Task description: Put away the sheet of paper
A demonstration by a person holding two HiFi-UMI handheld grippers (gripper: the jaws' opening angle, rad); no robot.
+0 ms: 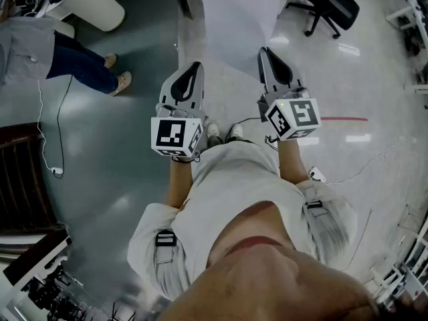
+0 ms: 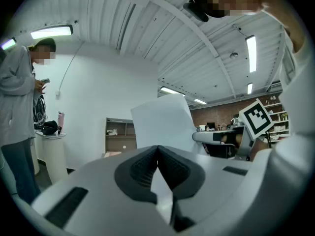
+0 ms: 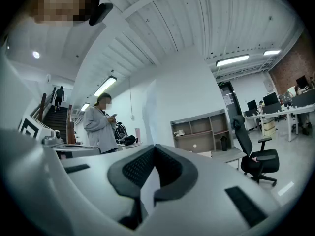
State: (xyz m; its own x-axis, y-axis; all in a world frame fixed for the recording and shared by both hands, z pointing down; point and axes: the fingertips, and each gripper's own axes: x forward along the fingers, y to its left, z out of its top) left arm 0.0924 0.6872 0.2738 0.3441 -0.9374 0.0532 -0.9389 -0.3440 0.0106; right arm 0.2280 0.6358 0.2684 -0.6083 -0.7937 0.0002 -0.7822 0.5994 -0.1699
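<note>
Presently, a white sheet of paper (image 1: 237,25) is held up off the grey floor (image 1: 120,152) by two hand-held tools, which are pointed level and set side by side. The left gripper (image 1: 196,64) is closed on the sheet's near left edge. In the left gripper view its dark ribbed fingers (image 2: 138,168) are pressed together with a sliver of paper pinched between them, and the rest of the sheet is seen rising beyond and to the right of the fingertips. The right gripper (image 1: 265,49) is likewise clamped on the sheet's near right edge. Its fingers (image 3: 135,168) are met at the tips, with paper seen in the gap below them. Ahead of both pairs of fingers the sheet is spread out and slightly bowed. Beyond the right fingers a black office chair (image 3: 256,154) and an open shelf unit (image 3: 202,129) are seen. To the left of those fingers, a person in a grey top (image 3: 101,124) is standing.
</note>
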